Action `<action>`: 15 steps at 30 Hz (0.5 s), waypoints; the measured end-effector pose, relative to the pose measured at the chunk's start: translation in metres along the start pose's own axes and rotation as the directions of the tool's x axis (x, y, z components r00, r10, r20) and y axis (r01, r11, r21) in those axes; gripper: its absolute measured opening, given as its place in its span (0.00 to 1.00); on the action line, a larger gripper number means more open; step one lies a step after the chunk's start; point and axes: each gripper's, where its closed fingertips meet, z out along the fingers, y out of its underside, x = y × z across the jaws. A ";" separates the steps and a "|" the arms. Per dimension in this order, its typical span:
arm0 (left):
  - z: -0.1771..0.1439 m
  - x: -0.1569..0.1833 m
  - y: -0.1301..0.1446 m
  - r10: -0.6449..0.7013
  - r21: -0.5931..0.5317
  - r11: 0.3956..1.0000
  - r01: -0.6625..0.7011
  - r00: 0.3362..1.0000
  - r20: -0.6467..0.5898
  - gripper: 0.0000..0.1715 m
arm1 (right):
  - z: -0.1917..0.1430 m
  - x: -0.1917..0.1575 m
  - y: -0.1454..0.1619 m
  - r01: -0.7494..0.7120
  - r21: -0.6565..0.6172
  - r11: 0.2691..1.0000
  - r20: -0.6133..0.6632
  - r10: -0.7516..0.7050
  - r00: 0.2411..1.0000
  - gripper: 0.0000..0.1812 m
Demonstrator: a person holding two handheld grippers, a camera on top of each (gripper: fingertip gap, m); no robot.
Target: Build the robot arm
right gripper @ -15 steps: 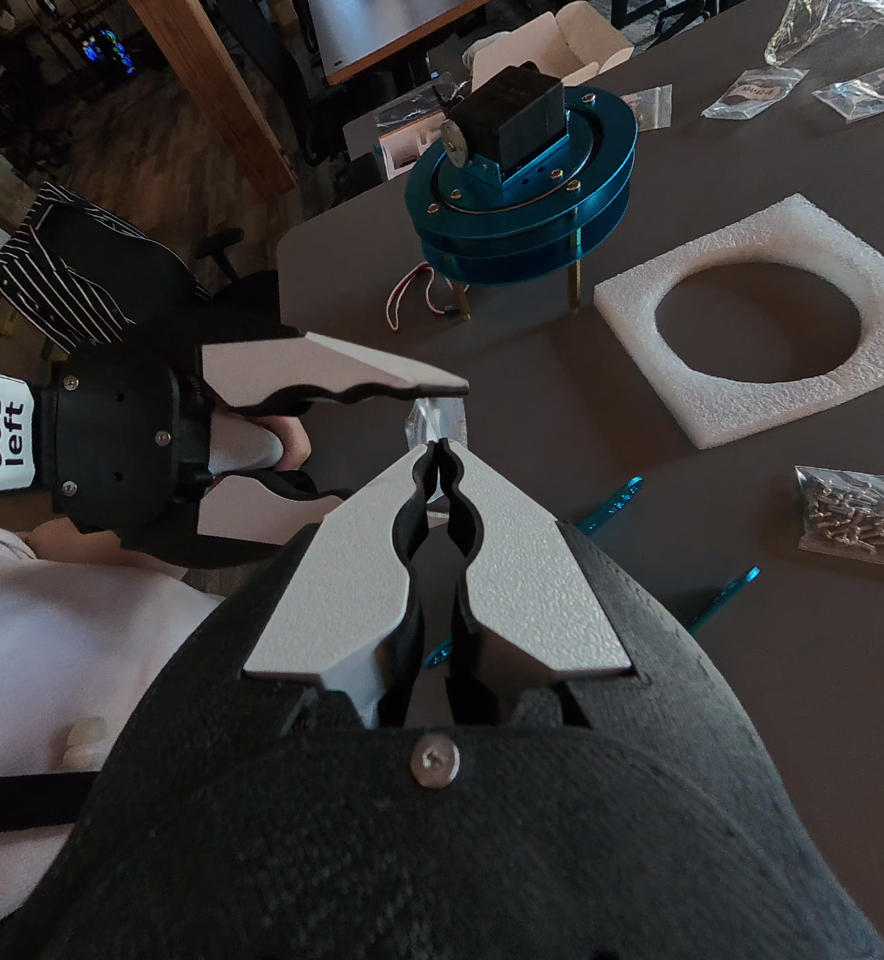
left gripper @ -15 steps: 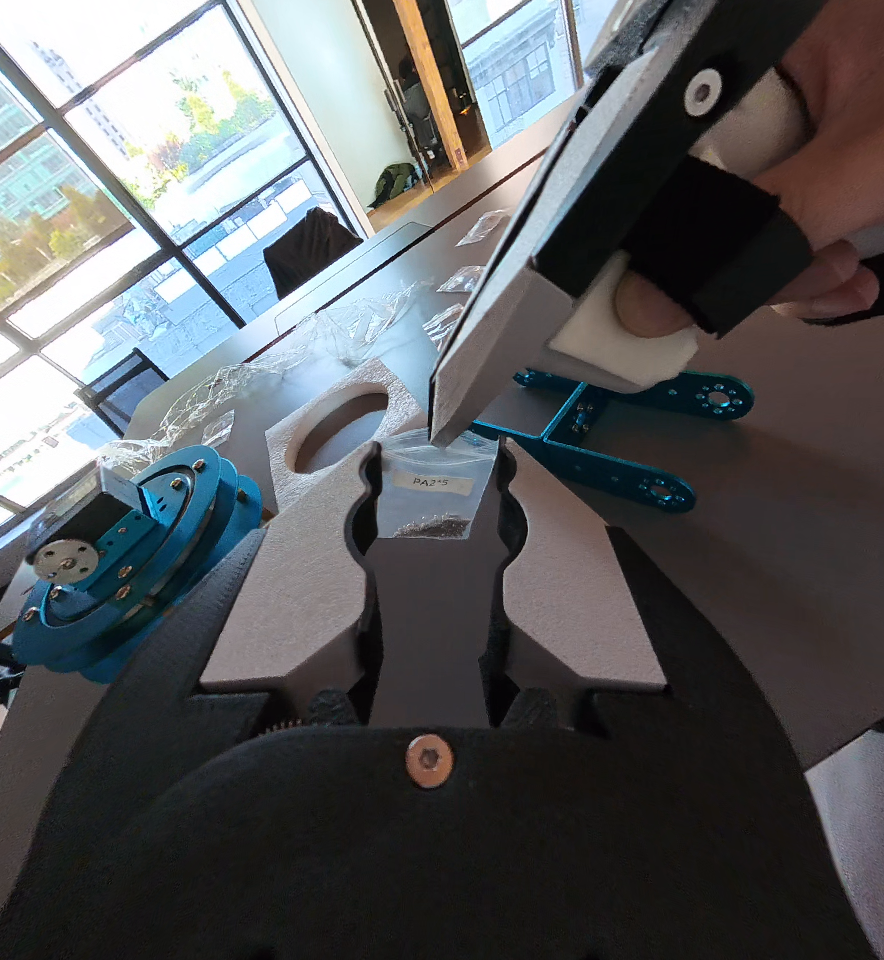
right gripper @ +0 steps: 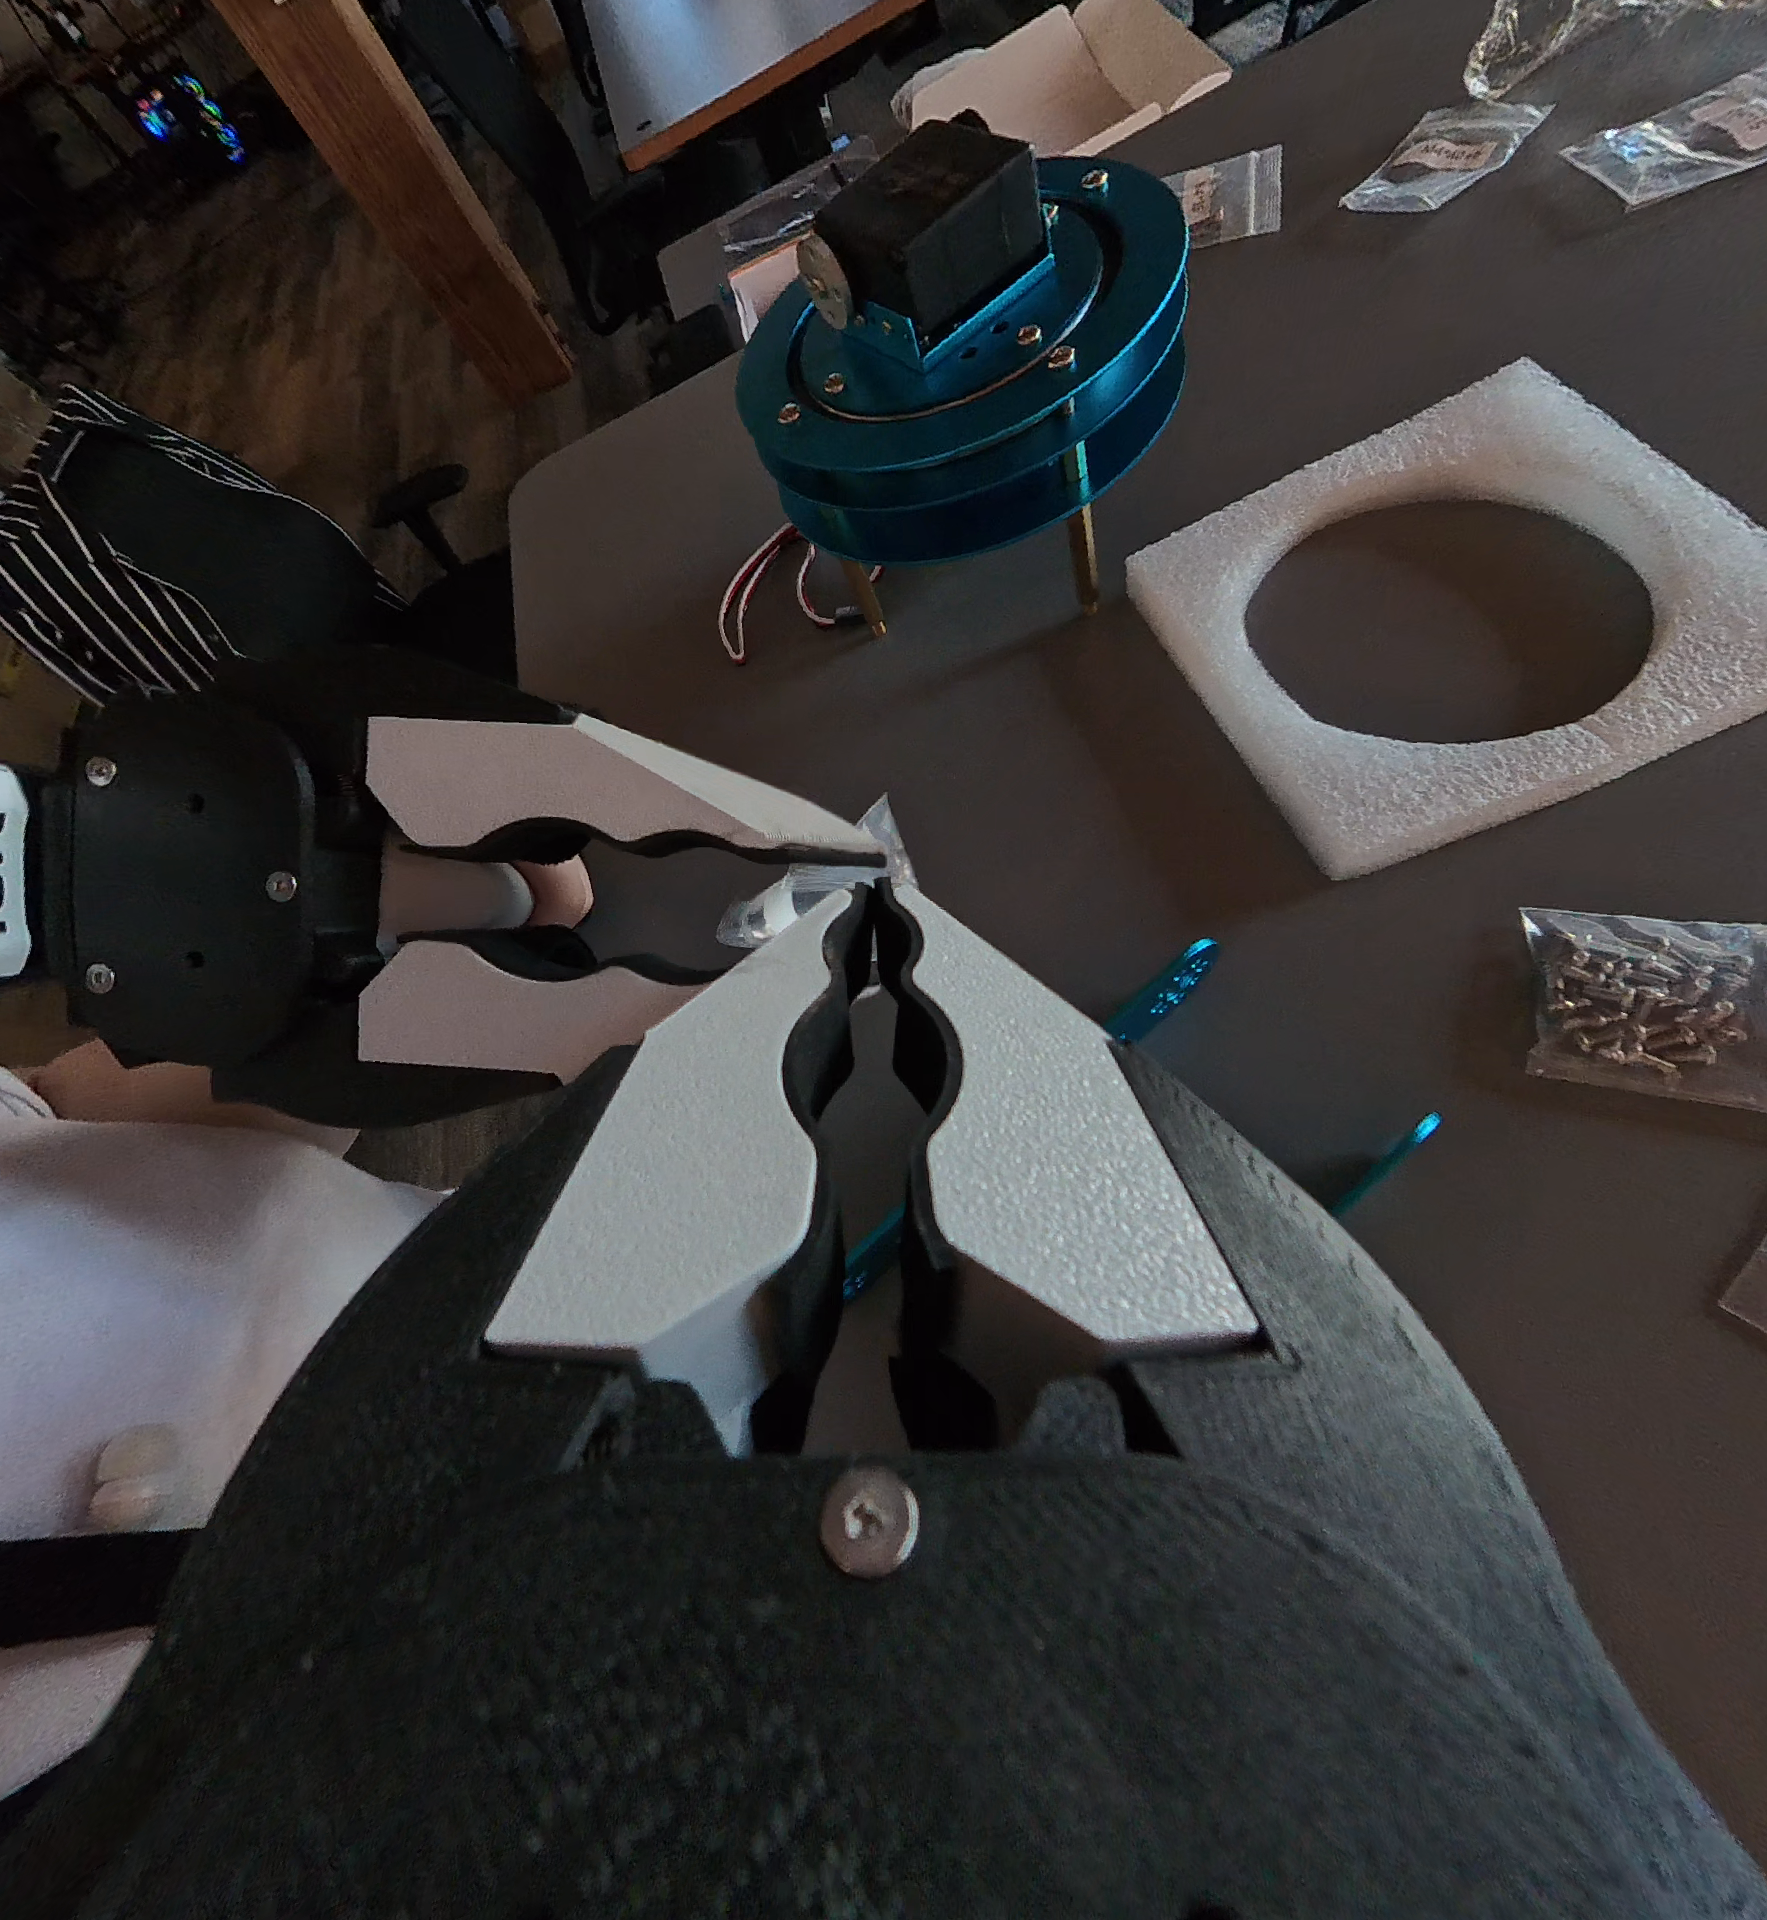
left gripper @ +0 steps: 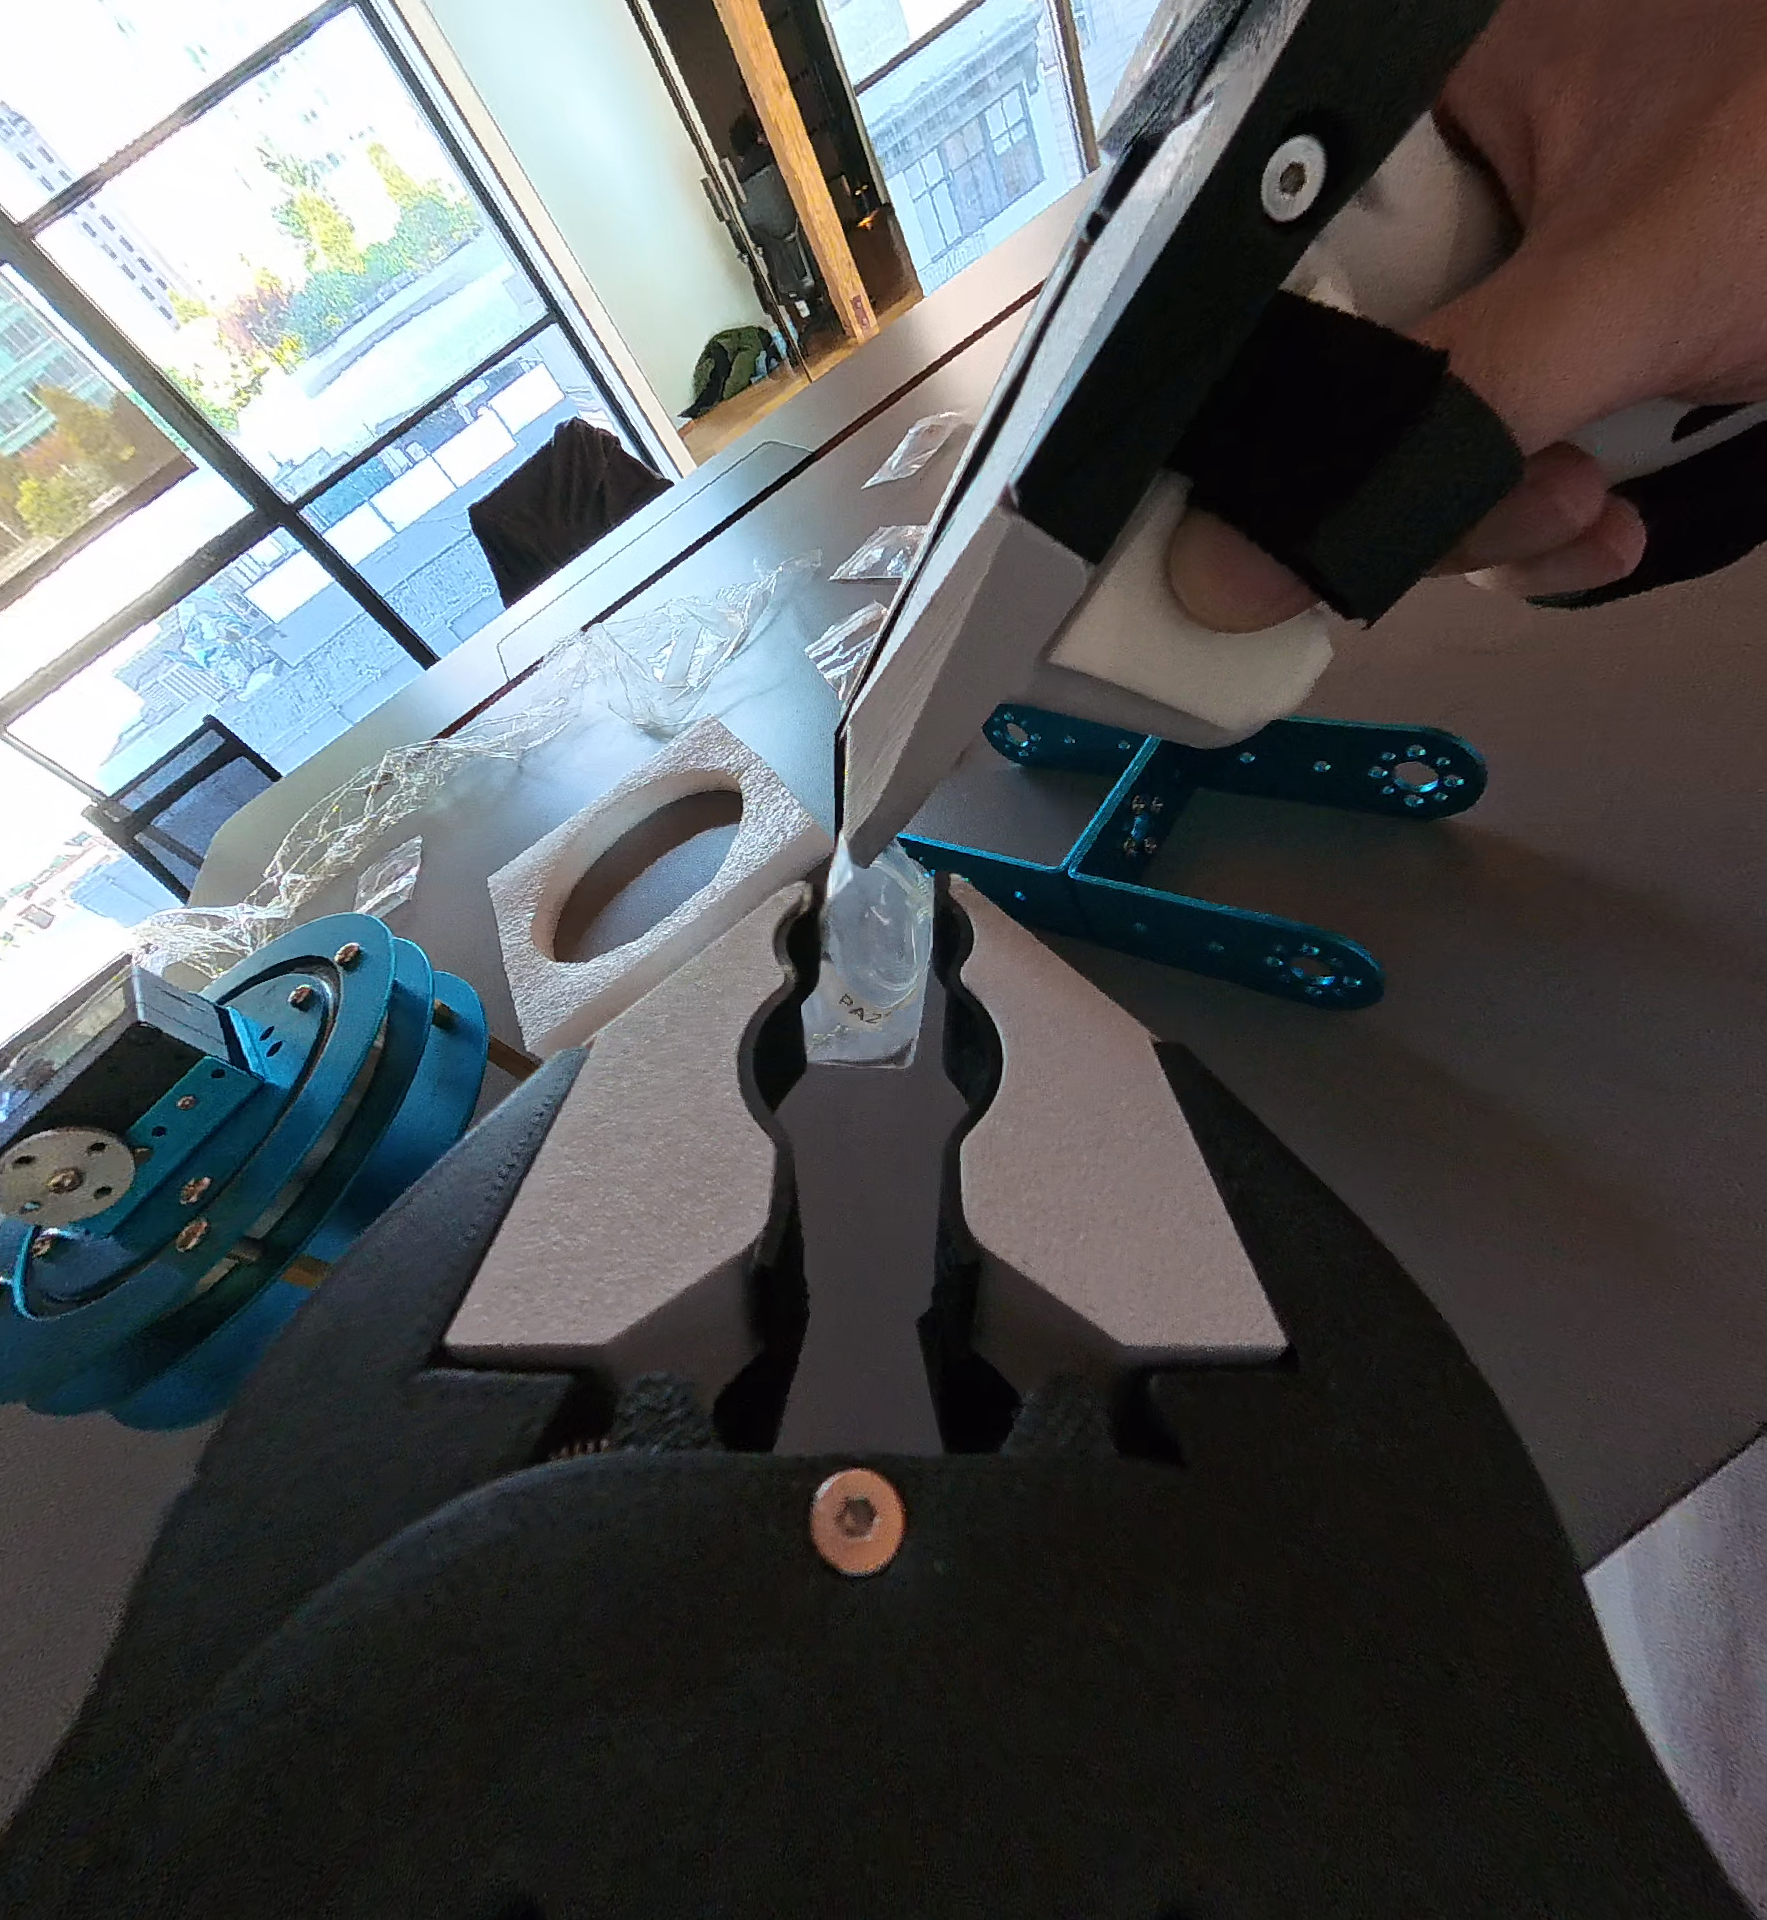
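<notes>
A small clear bag with a white label hangs upright between the fingertips of my left gripper. Its jaws press on the bag's two sides and the bag is bowed. My right gripper, also in the left wrist view, comes down from above and is shut on the bag's top edge. In the right wrist view the bag shows between the left gripper's fingers, just above the dark table. A hand holds the right gripper.
A blue round base with a black servo stands to the left. A white foam square with a round hole, a blue bracket, a bag of screws and crumpled clear wrap lie around. The grippers are tip to tip, or close to it.
My left gripper's jaws have narrowed onto the bag. The bag, flat and facing the camera before, is now bowed between them. The right gripper still pinches its top edge.
</notes>
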 end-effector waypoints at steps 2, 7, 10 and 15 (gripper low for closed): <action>-0.001 0.000 -0.002 -0.020 0.017 1.000 0.021 1.000 -0.023 0.09 | -0.001 -0.001 -0.003 0.016 0.022 1.000 0.024 -0.016 1.000 0.00; -0.004 -0.004 -0.008 -0.158 0.057 0.984 0.166 0.979 -0.132 0.08 | -0.007 -0.004 -0.009 0.038 0.086 0.996 0.094 -0.046 0.995 0.07; -0.006 -0.007 -0.010 -0.251 0.062 0.961 0.269 0.944 -0.216 0.08 | -0.016 -0.004 -0.013 0.059 0.130 0.990 0.122 -0.075 0.990 0.13; -0.018 -0.010 -0.026 -0.379 0.093 0.888 0.451 0.831 -0.408 0.08 | -0.030 -0.007 -0.016 0.164 0.186 0.969 0.192 -0.199 0.961 0.28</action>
